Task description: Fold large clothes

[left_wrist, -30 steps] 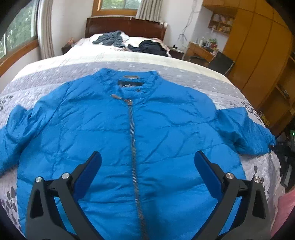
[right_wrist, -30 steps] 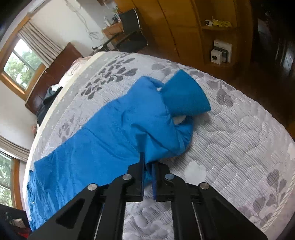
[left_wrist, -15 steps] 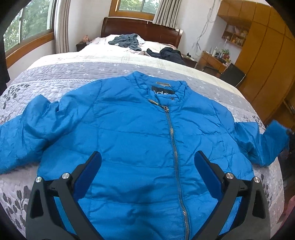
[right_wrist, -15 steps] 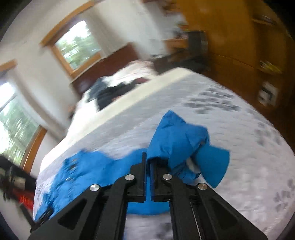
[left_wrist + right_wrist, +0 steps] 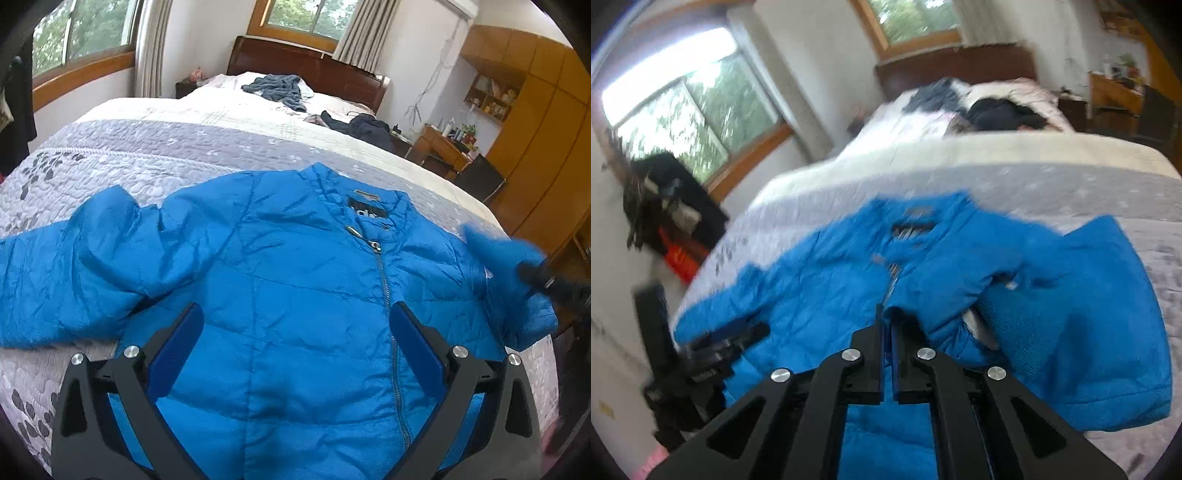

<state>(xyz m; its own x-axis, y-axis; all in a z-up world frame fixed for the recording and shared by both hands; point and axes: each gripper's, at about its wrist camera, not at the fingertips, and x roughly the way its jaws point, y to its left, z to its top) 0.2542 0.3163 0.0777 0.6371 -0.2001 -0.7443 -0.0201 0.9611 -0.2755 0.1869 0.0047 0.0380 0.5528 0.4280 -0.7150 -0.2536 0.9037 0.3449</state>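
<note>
A blue quilted jacket (image 5: 295,295) lies front-up and zipped on the grey quilted bed (image 5: 147,147). Its left sleeve (image 5: 74,273) lies spread out to the left. My left gripper (image 5: 295,321) hovers open above the jacket's lower chest with nothing between its blue pads. My right gripper (image 5: 888,325) is shut on the jacket's right sleeve (image 5: 1089,325), which it holds lifted and doubled inward over the chest. That gripper shows blurred at the right edge of the left wrist view (image 5: 546,284). The left gripper appears at the left in the right wrist view (image 5: 720,347).
Dark clothes (image 5: 362,125) and a grey garment (image 5: 277,88) lie near the wooden headboard (image 5: 306,62). A desk (image 5: 443,147) and wooden wardrobes (image 5: 546,147) stand to the right of the bed. Windows run along the left wall.
My right gripper has lifted the right sleeve off the bed's edge and swung it inward over the jacket. My left gripper's view has drifted left, still open.
</note>
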